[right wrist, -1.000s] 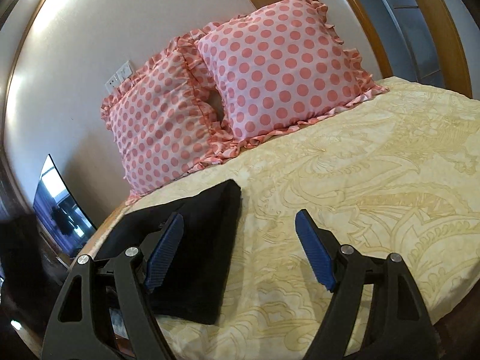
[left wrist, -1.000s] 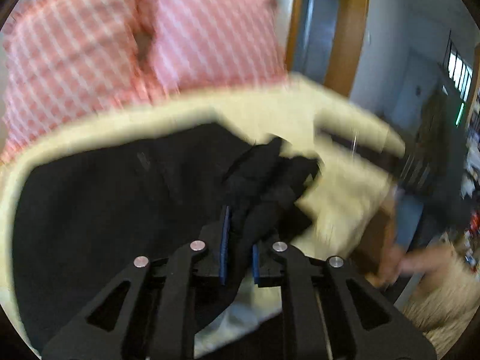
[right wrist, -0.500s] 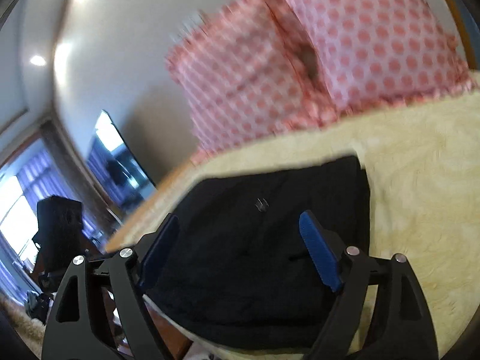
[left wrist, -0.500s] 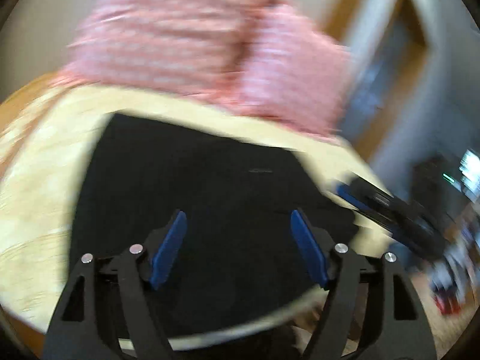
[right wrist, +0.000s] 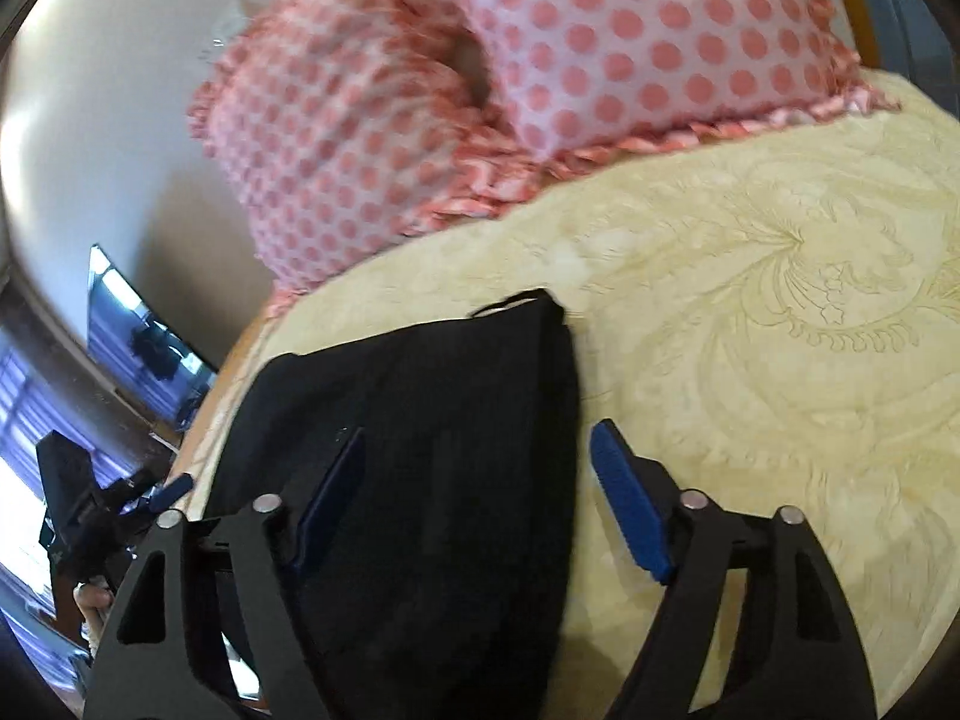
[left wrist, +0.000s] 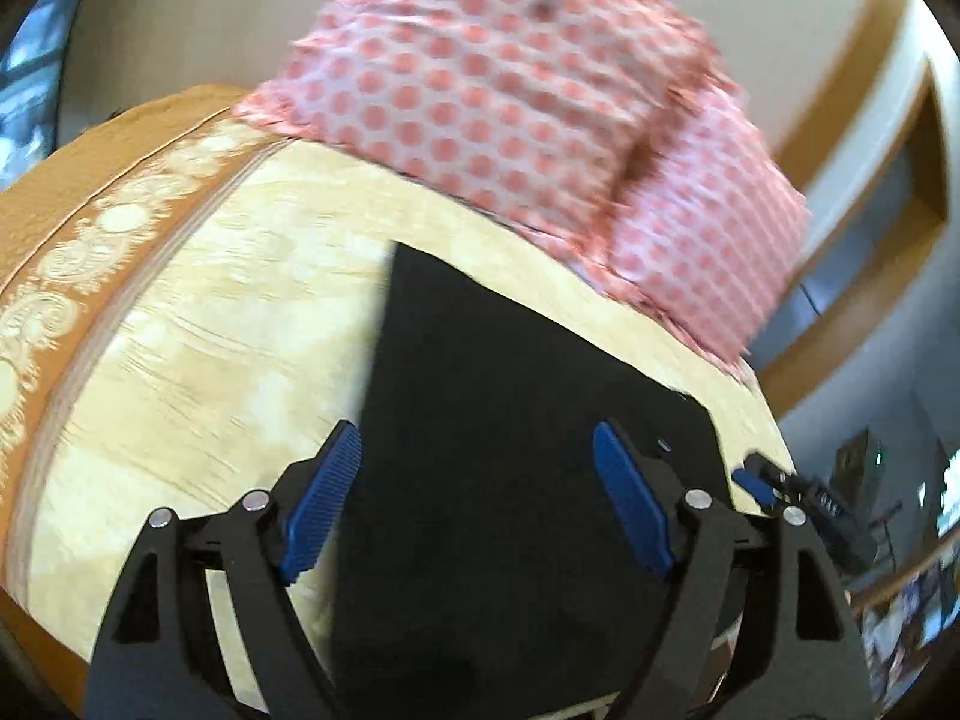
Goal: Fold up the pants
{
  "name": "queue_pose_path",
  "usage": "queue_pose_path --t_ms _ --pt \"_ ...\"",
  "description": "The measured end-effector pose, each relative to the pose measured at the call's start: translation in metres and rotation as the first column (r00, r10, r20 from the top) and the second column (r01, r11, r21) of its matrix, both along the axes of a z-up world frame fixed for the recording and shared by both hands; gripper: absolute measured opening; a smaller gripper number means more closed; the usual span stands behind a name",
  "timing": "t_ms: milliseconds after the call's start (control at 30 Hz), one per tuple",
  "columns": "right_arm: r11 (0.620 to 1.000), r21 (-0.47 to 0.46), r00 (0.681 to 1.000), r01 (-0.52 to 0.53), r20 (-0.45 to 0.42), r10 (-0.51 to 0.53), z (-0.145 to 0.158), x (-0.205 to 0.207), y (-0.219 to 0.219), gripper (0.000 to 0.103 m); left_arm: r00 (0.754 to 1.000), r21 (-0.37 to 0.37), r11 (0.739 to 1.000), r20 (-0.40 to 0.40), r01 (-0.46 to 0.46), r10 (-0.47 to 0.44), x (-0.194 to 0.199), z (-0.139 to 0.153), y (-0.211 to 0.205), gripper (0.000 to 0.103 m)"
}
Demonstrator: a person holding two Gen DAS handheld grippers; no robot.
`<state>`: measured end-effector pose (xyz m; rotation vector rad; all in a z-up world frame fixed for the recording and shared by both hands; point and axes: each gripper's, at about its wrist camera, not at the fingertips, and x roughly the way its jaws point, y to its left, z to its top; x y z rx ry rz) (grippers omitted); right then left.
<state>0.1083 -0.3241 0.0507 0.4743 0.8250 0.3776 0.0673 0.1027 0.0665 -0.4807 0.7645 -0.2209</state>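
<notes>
Taking the black pants as the landmark, folded into a flat dark slab on the pale yellow bedspread: in the left wrist view, off to their left runs the bedspread's orange patterned border, curving round the edge of the bed. Above and behind the pants lean two pink polka-dot pillows against the wall. The left gripper hangs over the pants' near part with its blue pads spread wide, one pad over the pants' left edge and the other over the dark cloth itself; its jaws have just been opening, and nothing is pinched between them (the cloth lies flat below, untouched as far as the blur allows). To the right of the pants, at the bed's edge, the tip of the right gripper shows.

In the right wrist view, left of the pants, a hand holds the left gripper beyond the bedside. The right gripper hovers above the pants' right edge, its jaws apart and just been closing a little, gripping nothing. Right of the pants stretches bare bedspread, with the pillows behind.
</notes>
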Motion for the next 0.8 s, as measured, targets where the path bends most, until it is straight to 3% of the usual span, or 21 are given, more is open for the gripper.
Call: queue_pose_path --t_ms 133,267,400,433,500,533,567,600,800 --pt "0.999 0.033 0.998 -0.019 -0.064 0.021 -0.016 0.018 -0.002 0.068 0.994 -0.029 0.999 -0.109 0.014 -0.017 0.027 -0.012 0.015 0.074" --pt "0.999 0.016 0.996 -0.048 -0.071 0.049 -0.022 0.024 0.003 0.06 0.978 -0.054 0.997 -0.198 0.055 -0.065 0.05 -0.028 0.016 0.07" --pt "0.997 -0.023 0.996 -0.072 -0.047 0.071 -0.023 0.022 0.008 0.051 0.973 -0.053 0.994 -0.204 0.096 -0.105 0.055 -0.03 0.007 0.071" --pt "0.997 -0.028 0.996 -0.075 -0.04 0.074 -0.022 0.023 0.01 0.044 0.973 -0.05 0.994 -0.203 0.102 -0.11 0.056 -0.031 0.006 0.071" --pt "0.995 -0.022 0.995 -0.094 -0.014 0.094 -0.021 0.021 0.011 0.029 0.972 -0.026 0.992 -0.201 0.122 -0.125 0.06 -0.03 0.0 0.056" --pt "0.994 -0.021 0.994 -0.105 0.003 0.105 -0.019 0.02 0.012 0.02 0.969 -0.019 0.992 -0.21 0.126 -0.127 0.061 -0.032 -0.003 0.041" --pt "0.994 -0.023 0.994 -0.111 0.014 0.111 -0.018 0.02 0.013 0.018 0.973 0.007 0.993 -0.201 0.118 -0.114 0.059 -0.03 -0.004 0.023" --pt "0.993 -0.025 0.993 -0.115 0.027 0.116 -0.016 0.019 0.014 0.016 0.974 0.004 0.992 -0.19 0.125 -0.122 0.058 -0.029 -0.006 0.013" --pt "0.992 -0.002 0.99 -0.128 0.055 0.128 0.0 0.021 0.015 0.013 0.987 0.022 0.992 -0.111 0.123 -0.12 0.053 -0.011 -0.011 0.01"
